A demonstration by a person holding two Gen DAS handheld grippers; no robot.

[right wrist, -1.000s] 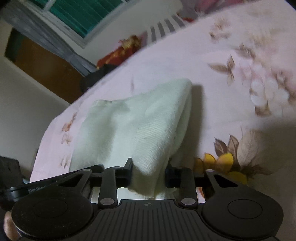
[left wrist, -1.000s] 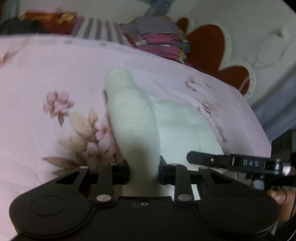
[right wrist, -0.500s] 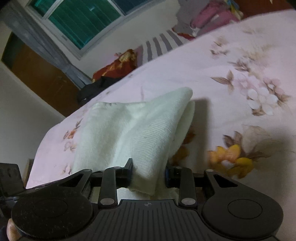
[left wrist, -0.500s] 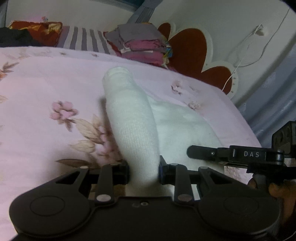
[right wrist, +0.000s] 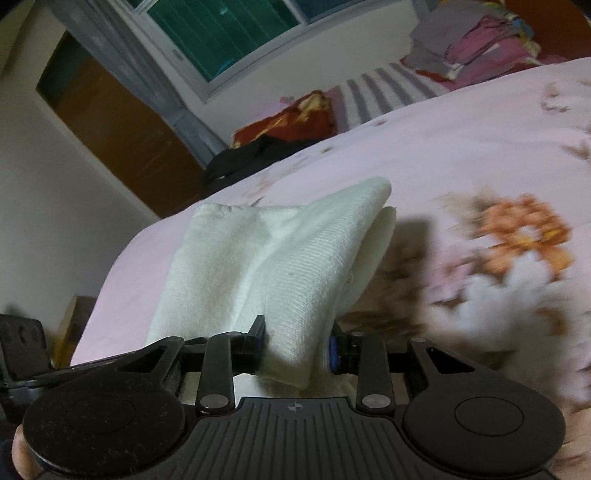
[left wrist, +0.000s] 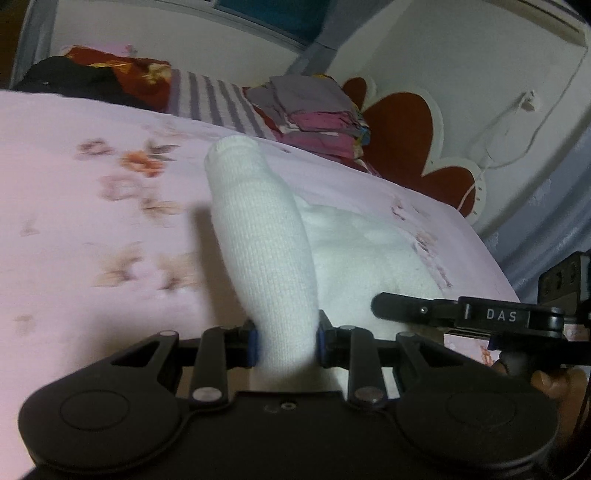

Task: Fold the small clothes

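Note:
A small white knit garment hangs folded over a pink flowered bedspread. My left gripper is shut on one bunched edge of it. My right gripper is shut on the other edge of the garment, which drapes away from the jaws in a doubled fold. The right gripper's finger shows at the right of the left wrist view, close beside the left gripper. The cloth is lifted off the bed near both grippers.
A stack of folded clothes and a striped pillow lie at the far end of the bed. A red headboard stands behind them. A dark bundle, a window and a wooden door lie beyond the bed's edge.
Both grippers have risen and tilted up with the garment still held; more of the room shows and the fold hangs longer above the bedspread.

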